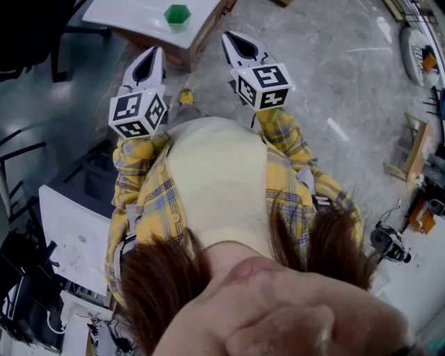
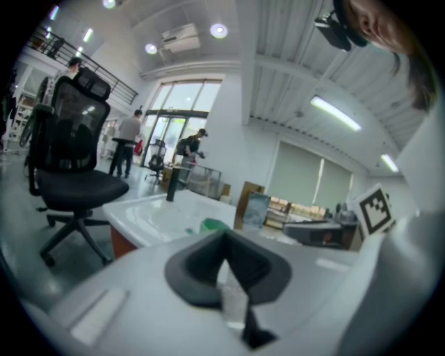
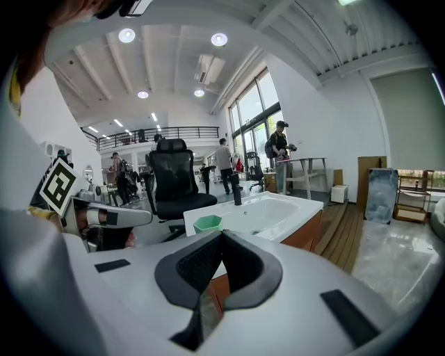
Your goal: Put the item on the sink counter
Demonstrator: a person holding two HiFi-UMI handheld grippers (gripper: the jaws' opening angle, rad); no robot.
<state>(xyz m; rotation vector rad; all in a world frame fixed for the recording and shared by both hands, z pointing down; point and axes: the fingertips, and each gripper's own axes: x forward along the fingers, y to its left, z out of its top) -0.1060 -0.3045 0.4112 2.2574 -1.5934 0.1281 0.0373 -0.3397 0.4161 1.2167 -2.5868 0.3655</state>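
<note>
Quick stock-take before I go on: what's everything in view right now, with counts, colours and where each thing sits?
cup: one, green, on the sink counter
sink counter: one, white top on a brown base, ahead of both tongs
faucet: one, black, at the basin's far edge
chair: one, black, beyond the counter in the right gripper view
people: several, far back near the windows
left tongs: one, white, shut, empty
right tongs: one, white, shut, empty
sleeves: two, yellow plaid, behind the tongs
</note>
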